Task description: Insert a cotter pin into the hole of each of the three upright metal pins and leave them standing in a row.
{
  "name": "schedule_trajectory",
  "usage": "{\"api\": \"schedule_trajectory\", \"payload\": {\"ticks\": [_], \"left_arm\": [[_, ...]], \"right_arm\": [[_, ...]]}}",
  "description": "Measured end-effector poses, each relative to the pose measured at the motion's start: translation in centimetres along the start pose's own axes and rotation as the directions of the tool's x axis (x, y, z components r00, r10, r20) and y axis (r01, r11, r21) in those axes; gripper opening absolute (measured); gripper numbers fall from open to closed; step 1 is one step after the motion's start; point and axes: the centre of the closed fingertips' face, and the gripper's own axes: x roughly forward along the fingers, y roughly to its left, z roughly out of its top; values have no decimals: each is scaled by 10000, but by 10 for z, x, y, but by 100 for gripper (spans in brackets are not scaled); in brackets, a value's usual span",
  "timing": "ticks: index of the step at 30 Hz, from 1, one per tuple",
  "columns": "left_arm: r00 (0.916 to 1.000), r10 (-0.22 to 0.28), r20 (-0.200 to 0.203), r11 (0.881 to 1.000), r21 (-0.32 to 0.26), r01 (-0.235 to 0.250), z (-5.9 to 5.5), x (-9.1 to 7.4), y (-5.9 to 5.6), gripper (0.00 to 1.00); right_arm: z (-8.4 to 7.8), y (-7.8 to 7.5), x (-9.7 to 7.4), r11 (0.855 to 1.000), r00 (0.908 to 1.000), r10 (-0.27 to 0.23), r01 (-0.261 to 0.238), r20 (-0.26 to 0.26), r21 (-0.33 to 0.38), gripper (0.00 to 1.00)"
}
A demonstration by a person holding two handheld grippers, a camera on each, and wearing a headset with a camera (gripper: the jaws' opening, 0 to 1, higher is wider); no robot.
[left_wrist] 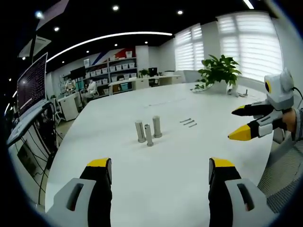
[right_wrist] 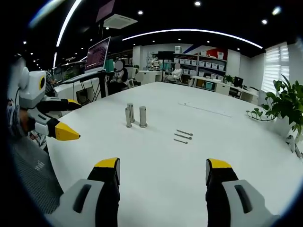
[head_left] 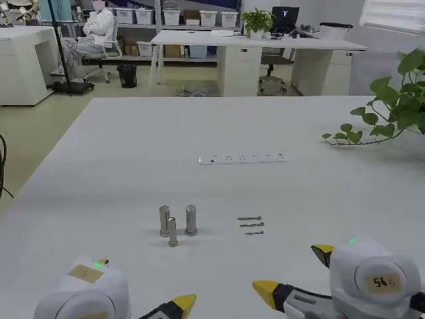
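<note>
Left tongs (left_wrist: 161, 166) and right tongs (right_wrist: 163, 165) gape wide — empty — well short of the metal pins (head_left: 172, 232).

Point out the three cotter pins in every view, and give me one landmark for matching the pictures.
Head view: the cotter pins lie side by side below centre, right of the upright metal pins.
Left gripper view: just above centre, right of the upright metal pins.
Right gripper view: near centre, right of and nearer than the upright metal pins.
Shared landmark: the cluster of three upright metal pins, on their left throughout.
</note>
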Motion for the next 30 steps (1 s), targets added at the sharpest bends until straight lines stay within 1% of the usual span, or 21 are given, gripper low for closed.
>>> {"api": "schedule_trajectory", "payload": {"ticks": [30], "left_arm": [[10000, -16, -37, 10000, 40, 16, 0, 0, -1, 82]], "right_arm": [[-2, 2, 1, 9999, 10000, 81, -81, -52, -150, 69]]}}
